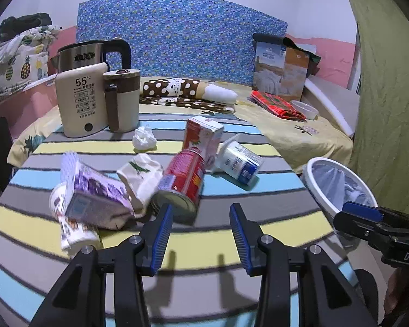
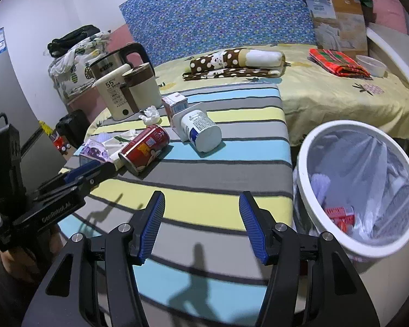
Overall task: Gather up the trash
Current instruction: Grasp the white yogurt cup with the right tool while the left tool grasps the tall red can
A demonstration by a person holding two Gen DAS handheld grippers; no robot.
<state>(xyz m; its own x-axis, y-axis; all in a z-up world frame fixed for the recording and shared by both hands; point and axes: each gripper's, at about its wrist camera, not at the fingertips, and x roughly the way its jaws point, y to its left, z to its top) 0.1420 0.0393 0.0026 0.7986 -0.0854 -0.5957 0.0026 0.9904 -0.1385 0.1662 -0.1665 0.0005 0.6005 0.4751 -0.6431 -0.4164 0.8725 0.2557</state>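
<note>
Trash lies on a striped table (image 1: pixel 218 234): a red can (image 1: pixel 185 177) on its side, a white yogurt cup (image 1: pixel 240 163), a red-and-white carton (image 1: pixel 201 133), a crumpled tissue (image 1: pixel 144 137), a cream wrapper (image 1: pixel 141 174), a purple packet (image 1: pixel 95 193) and a printed paper cup (image 1: pixel 76 229). My left gripper (image 1: pixel 201 209) is open and empty, its left finger just short of the can's base. My right gripper (image 2: pixel 201 194) is open and empty over the table's near edge, beside a lined white bin (image 2: pixel 340 124) holding red trash (image 2: pixel 340 214). The can (image 2: pixel 146 147) and cup (image 2: pixel 201 130) lie farther ahead.
A steel kettle (image 1: pixel 79 57), a cream warmer (image 1: pixel 80 103) and a brown-and-cream mug (image 1: pixel 122 100) stand at the table's far left. Behind is a bed with a dotted pillow (image 1: pixel 188 90), a box (image 1: pixel 280 73), a red cloth (image 1: pixel 278 105) and a plastic tub (image 1: pixel 305 109).
</note>
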